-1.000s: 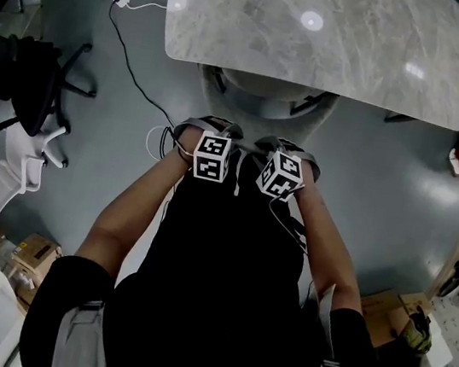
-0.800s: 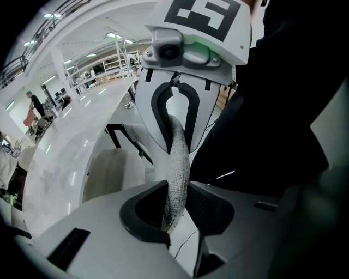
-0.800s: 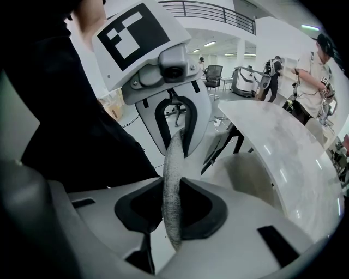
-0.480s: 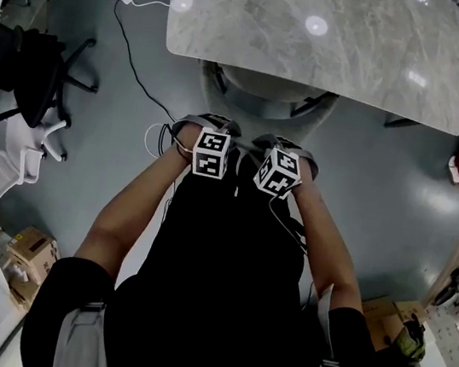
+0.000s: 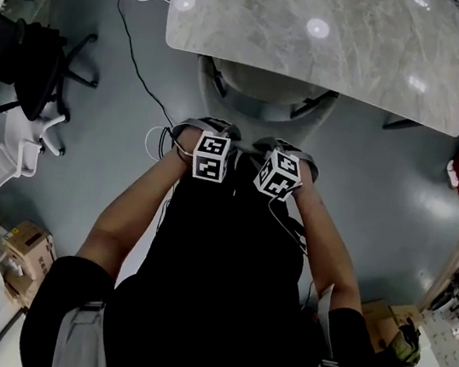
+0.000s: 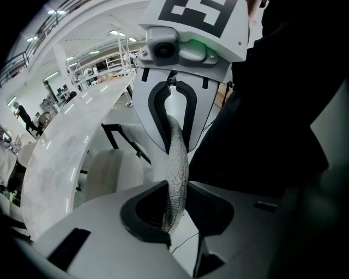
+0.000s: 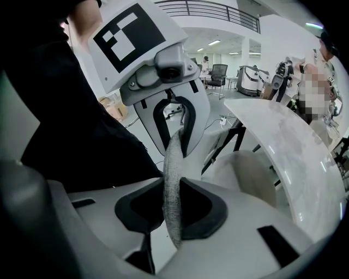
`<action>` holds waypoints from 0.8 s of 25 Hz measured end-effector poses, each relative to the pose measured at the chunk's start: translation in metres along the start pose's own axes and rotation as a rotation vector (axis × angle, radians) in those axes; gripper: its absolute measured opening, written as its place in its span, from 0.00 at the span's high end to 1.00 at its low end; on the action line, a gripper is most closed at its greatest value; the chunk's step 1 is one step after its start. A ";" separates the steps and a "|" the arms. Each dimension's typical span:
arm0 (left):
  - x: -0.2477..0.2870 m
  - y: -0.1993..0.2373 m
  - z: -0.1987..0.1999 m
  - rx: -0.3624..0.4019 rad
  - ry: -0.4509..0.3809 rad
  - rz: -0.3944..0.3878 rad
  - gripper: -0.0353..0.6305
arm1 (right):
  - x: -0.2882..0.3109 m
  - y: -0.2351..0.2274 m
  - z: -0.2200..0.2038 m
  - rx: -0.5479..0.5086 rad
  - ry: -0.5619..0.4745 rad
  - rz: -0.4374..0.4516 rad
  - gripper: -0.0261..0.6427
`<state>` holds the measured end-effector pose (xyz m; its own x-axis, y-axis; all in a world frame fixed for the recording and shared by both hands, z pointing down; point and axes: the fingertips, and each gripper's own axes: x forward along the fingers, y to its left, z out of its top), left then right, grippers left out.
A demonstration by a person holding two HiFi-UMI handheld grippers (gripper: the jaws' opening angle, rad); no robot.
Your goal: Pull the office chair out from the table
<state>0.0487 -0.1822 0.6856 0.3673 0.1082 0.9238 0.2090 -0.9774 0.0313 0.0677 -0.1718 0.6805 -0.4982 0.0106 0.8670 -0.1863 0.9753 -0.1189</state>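
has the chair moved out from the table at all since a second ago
Yes, slightly: a little more of the chair shows past the table edge, toward the person.

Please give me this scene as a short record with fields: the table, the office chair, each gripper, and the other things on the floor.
table: grey marble top, beyond the chair
office chair: pale seat partly under the table's near edge
backrest edge: grey fabric rim, runs through both grippers
left gripper: shut on the backrest edge
right gripper: shut on the backrest edge, beside the left one
floor: black chair at left, cable, cardboard box
task state: chair not yet pulled clear of the table
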 end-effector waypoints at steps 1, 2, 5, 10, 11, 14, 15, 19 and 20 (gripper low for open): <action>0.001 -0.001 0.002 -0.005 0.000 0.003 0.81 | -0.001 0.002 -0.002 -0.003 0.001 0.000 0.83; 0.002 -0.003 0.004 -0.009 0.000 0.005 0.81 | -0.002 0.003 -0.004 -0.005 0.001 -0.001 0.83; 0.003 -0.005 0.008 -0.015 0.002 0.012 0.81 | -0.004 0.005 -0.007 -0.016 0.000 -0.007 0.83; 0.003 -0.010 0.008 -0.010 -0.003 0.025 0.81 | -0.003 0.009 -0.007 -0.022 0.008 -0.019 0.83; 0.002 -0.011 0.006 -0.009 -0.005 0.030 0.81 | -0.002 0.010 -0.006 -0.021 0.012 -0.023 0.83; 0.002 -0.013 0.004 -0.005 -0.011 0.038 0.81 | 0.000 0.011 -0.005 -0.013 0.023 -0.037 0.83; 0.002 -0.013 0.004 -0.004 -0.014 0.040 0.81 | 0.000 0.011 -0.005 -0.010 0.025 -0.044 0.83; 0.000 -0.015 0.003 0.002 -0.018 0.049 0.82 | 0.000 0.012 -0.003 0.004 0.036 -0.075 0.83; 0.000 -0.016 0.004 0.005 -0.019 0.049 0.82 | 0.000 0.014 -0.004 0.005 0.042 -0.081 0.83</action>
<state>0.0491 -0.1653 0.6839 0.3944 0.0636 0.9168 0.1946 -0.9807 -0.0157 0.0688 -0.1575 0.6811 -0.4452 -0.0587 0.8935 -0.2286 0.9722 -0.0500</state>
